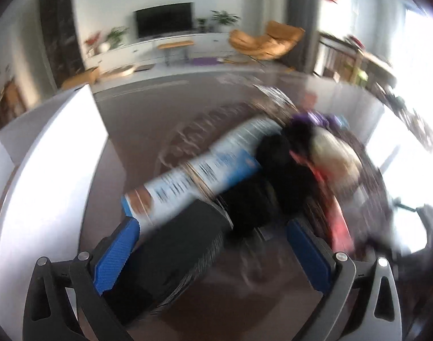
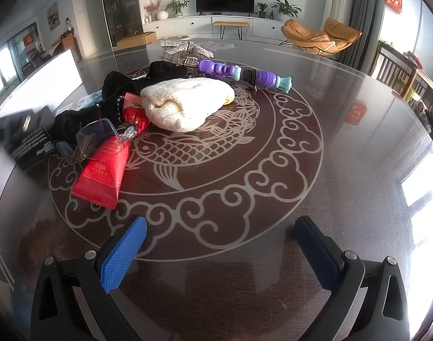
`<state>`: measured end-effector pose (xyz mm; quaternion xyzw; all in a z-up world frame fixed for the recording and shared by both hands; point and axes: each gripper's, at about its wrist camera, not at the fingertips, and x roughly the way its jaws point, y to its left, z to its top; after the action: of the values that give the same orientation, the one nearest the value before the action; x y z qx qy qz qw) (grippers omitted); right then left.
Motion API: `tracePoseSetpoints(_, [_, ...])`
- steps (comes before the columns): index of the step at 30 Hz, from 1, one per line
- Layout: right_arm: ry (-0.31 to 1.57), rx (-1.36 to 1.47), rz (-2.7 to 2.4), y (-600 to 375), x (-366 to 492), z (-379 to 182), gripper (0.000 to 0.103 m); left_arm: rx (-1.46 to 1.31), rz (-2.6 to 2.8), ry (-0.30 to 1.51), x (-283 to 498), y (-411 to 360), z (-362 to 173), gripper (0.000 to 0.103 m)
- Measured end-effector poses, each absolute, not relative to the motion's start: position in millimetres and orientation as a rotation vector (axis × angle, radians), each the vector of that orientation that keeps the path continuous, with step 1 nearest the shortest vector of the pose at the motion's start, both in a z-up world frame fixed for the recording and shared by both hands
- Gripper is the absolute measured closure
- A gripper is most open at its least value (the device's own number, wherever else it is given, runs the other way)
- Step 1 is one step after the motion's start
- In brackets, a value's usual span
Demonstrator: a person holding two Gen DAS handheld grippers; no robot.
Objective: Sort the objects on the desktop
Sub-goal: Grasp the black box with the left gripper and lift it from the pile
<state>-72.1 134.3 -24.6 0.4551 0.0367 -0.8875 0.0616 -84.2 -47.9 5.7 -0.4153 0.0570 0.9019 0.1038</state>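
Bare tabletop (image 2: pixel 344 170) fronts the wide right tool (image 2: pixel 220 231); left tool (image 1: pixel 213 233) wide too.

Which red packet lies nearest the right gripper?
The big flat red packet at the pile's near edge, closest to the open right gripper. The other red packet sits farther back, against the cream knit.

The desk (image 2: pixel 344 147) is dark and glossy, with a pale fish-and-cloud pattern inlaid at its middle. Ahead of the right gripper (image 2: pixel 220 253) and to its left lies a red snack packet (image 2: pixel 102 173), clear glasses (image 2: pixel 99 132) resting across its upper end. Beyond them sit a cream knitted bundle (image 2: pixel 185 103), black fabric (image 2: pixel 116 91) and, farther off, a purple toy (image 2: pixel 239 74). At far left stands a black box (image 2: pixel 31 142).
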Motion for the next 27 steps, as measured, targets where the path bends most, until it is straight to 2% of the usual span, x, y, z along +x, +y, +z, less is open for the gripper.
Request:
tracePoseSetpoints(2, [0.111,1.376,-2.684,133.9,-72.1,-24.8,0.0,-1.209,2.597,0.223,-57.1,-37.9,5.7,0.0])
tracePoseSetpoints(7, [0.111,1.376,-2.684,134.3,-72.1,-24.6,0.0,-1.291,2.398,0.154,-20.1,-37.4,-11.5,0.0])
tracePoseSetpoints(10, [0.111,1.376,-2.684,133.6,-72.0,-24.8,0.0,-1.257,2.42,0.151,-4.5,-42.5,-2.9,0.0])
tracePoseSetpoints(14, [0.111,1.376,-2.684,133.5,-72.1,-24.8,0.0,-1.231,2.556,0.112,-11.1,-54.6,18.2,0.0])
tracePoseSetpoints(20, [0.111,1.376,-2.684,133.7,-72.3,-24.8,0.0,-1.283,2.697,0.22,-26.3,-62.8,22.9,0.0])
tracePoseSetpoints(27, [0.111,1.376,-2.684,133.9,-72.5,-24.8,0.0,-1.329,2.719,0.148,-31.2,-83.8,19.1,0.0])
